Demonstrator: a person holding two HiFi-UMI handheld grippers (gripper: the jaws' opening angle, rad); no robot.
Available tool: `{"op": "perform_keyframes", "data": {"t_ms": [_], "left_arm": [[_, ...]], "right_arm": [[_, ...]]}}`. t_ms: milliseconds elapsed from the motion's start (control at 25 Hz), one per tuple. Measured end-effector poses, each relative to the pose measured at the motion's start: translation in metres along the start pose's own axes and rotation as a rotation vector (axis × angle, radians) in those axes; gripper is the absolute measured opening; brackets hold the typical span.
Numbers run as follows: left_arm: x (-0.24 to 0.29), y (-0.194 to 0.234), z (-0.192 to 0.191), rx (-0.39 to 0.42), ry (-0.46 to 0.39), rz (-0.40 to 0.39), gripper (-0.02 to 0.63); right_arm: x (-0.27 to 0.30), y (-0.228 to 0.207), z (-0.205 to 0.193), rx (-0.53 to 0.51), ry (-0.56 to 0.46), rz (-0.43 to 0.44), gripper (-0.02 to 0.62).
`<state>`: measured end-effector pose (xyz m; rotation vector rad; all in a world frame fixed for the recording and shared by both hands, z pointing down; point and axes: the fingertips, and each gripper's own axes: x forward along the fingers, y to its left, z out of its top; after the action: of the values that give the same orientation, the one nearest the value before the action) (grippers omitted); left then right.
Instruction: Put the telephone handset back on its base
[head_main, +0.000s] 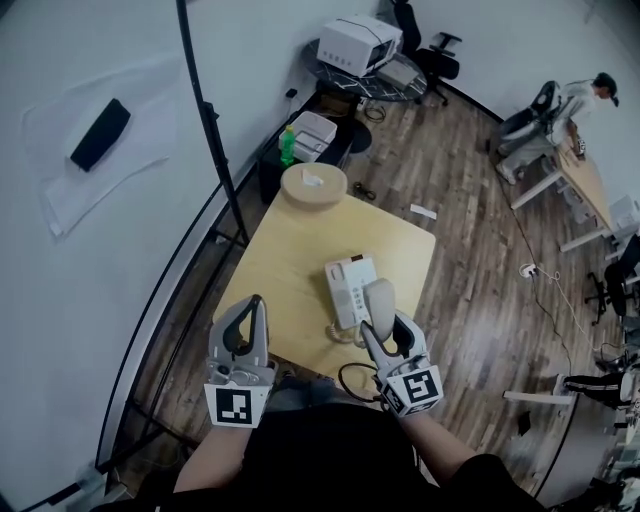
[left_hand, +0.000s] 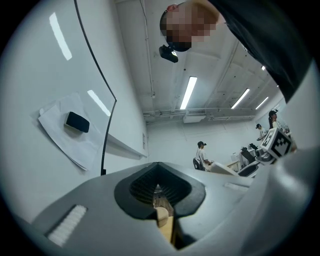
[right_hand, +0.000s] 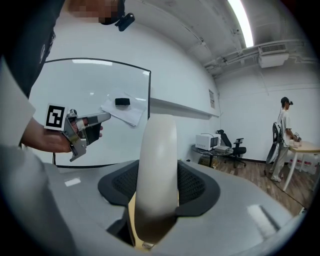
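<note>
A white telephone base (head_main: 348, 285) lies on the pale wooden table (head_main: 290, 260), near its front edge. My right gripper (head_main: 383, 322) is shut on the white handset (head_main: 379, 298), holding it upright just right of the base and above the table. In the right gripper view the handset (right_hand: 157, 170) stands between the dark pads of that gripper (right_hand: 157, 200). A dark cord (head_main: 350, 375) loops below the table's front edge. My left gripper (head_main: 254, 303) hovers at the table's front left, shut on nothing; its tips (left_hand: 160, 200) meet.
A round wooden disc (head_main: 313, 185) sits at the table's far end. Beyond it are a green bottle (head_main: 288, 145), a printer (head_main: 358, 42) and an office chair (head_main: 435, 55). A person (head_main: 585, 95) stands at a desk far right. A whiteboard (head_main: 100, 133) fills the left.
</note>
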<state>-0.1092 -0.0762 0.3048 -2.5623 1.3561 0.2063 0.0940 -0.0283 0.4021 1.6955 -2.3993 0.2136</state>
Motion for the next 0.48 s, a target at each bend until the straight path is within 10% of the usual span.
{"op": "perform_keyframes", "data": {"t_ms": [480], "left_arm": [[0.001,-0.014,-0.042,-0.024,0.092,0.039,0.000]], "right_arm": [[0.066,-0.036,-0.070,0.026,0.118,0.056,0.221]]}}
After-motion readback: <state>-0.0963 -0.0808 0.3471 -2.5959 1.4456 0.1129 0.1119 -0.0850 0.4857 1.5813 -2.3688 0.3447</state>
